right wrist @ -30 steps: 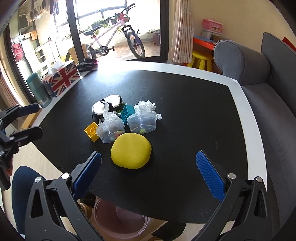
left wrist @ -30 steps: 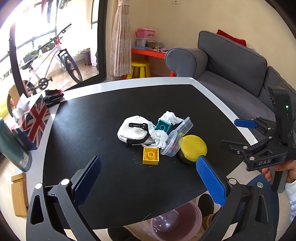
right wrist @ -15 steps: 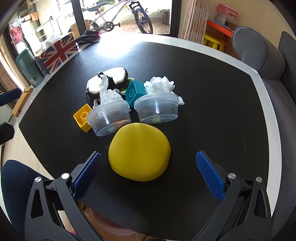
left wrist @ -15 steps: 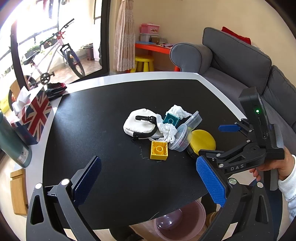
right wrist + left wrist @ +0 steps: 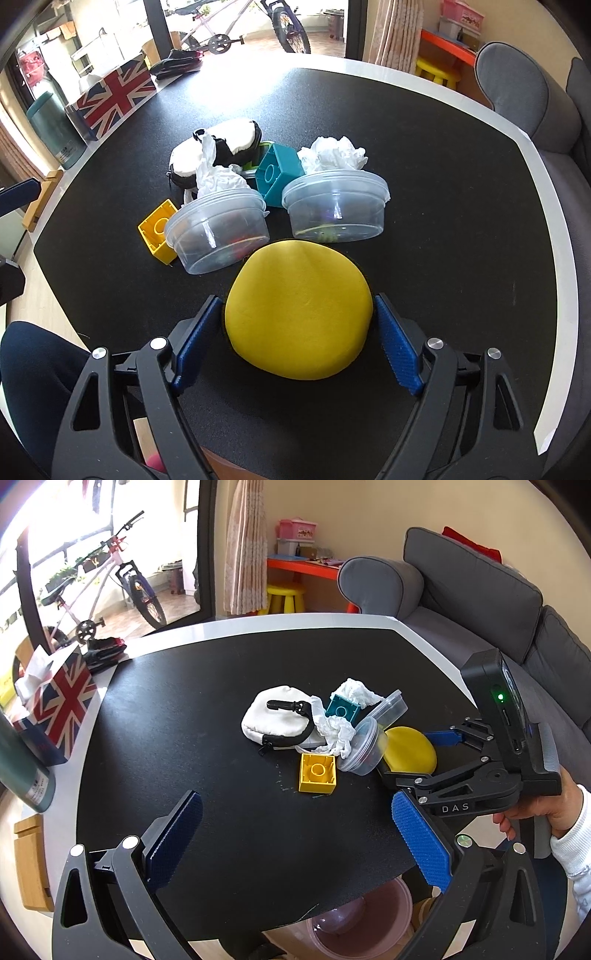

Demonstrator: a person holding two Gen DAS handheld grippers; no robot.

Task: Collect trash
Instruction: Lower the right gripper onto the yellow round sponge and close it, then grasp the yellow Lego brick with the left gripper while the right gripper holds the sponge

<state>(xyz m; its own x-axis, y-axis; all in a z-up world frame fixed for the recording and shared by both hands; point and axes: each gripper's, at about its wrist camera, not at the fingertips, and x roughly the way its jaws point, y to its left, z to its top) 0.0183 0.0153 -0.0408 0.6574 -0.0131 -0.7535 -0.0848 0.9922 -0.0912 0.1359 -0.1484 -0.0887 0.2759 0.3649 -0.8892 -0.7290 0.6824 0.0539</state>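
My right gripper (image 5: 297,345), spread, straddles the yellow round pouch (image 5: 297,314): looks soft, light; pinch across its sides.

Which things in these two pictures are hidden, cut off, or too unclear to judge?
- Right wrist view: whether the right gripper pads touch the yellow disc; its rim hides the contact.
- Both views: contents of the two clear containers; only blurred coloured bits show.
- Left wrist view: the pink bin under the table, cut off by the table edge and the left gripper.
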